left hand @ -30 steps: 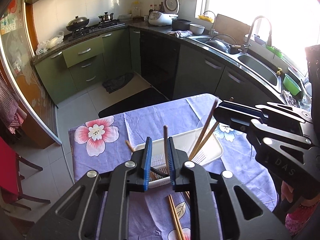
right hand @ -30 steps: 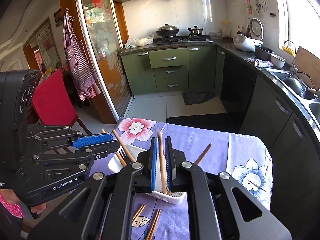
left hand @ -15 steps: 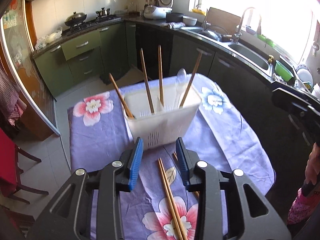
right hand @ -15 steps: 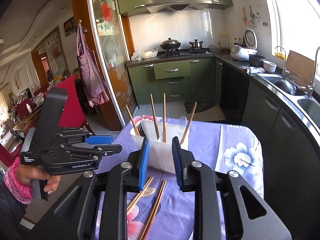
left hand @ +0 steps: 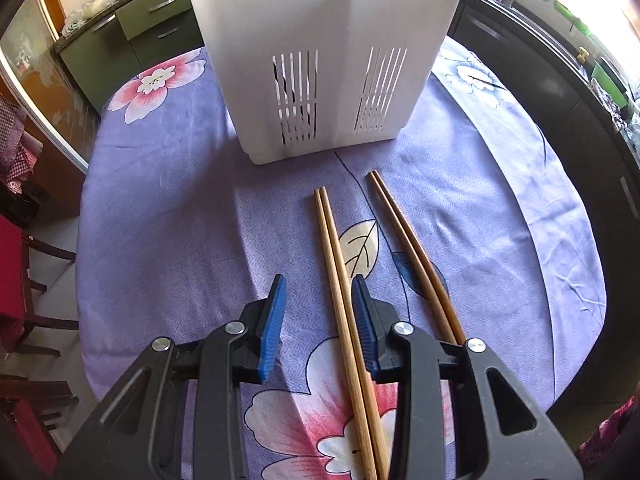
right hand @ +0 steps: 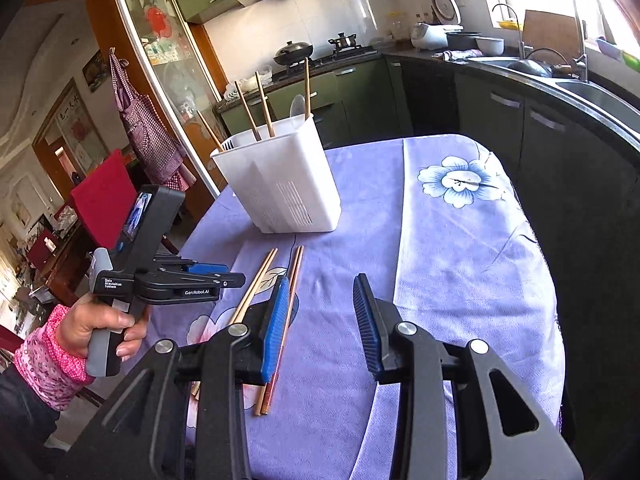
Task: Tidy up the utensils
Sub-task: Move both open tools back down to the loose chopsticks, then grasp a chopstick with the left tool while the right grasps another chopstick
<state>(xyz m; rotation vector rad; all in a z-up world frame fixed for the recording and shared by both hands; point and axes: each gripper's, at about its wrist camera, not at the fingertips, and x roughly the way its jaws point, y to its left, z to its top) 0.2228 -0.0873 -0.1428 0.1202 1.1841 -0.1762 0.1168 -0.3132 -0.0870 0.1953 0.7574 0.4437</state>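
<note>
A white slotted utensil holder (left hand: 320, 56) stands upright on the purple flowered tablecloth (left hand: 160, 220); in the right wrist view the holder (right hand: 280, 188) holds several chopsticks and a spoon. Two pairs of wooden chopsticks lie flat in front of it: a light pair (left hand: 340, 280) and a darker pair (left hand: 412, 248). My left gripper (left hand: 318, 308) is open, low over the cloth, with the light pair lying between its fingers near the right one. It also shows in the right wrist view (right hand: 212, 276). My right gripper (right hand: 320, 312) is open and empty above the cloth, right of the darker pair (right hand: 286, 320).
The table's right edge drops off toward dark kitchen cabinets (right hand: 560, 128) and a sink (right hand: 600, 92). A red chair (right hand: 100, 200) stands at the table's left. A stove with pots (right hand: 296, 50) is at the back.
Both grippers have come down from above the holder to the cloth in front of it and opened wider. The chopsticks they held one second ago stand in the holder.
</note>
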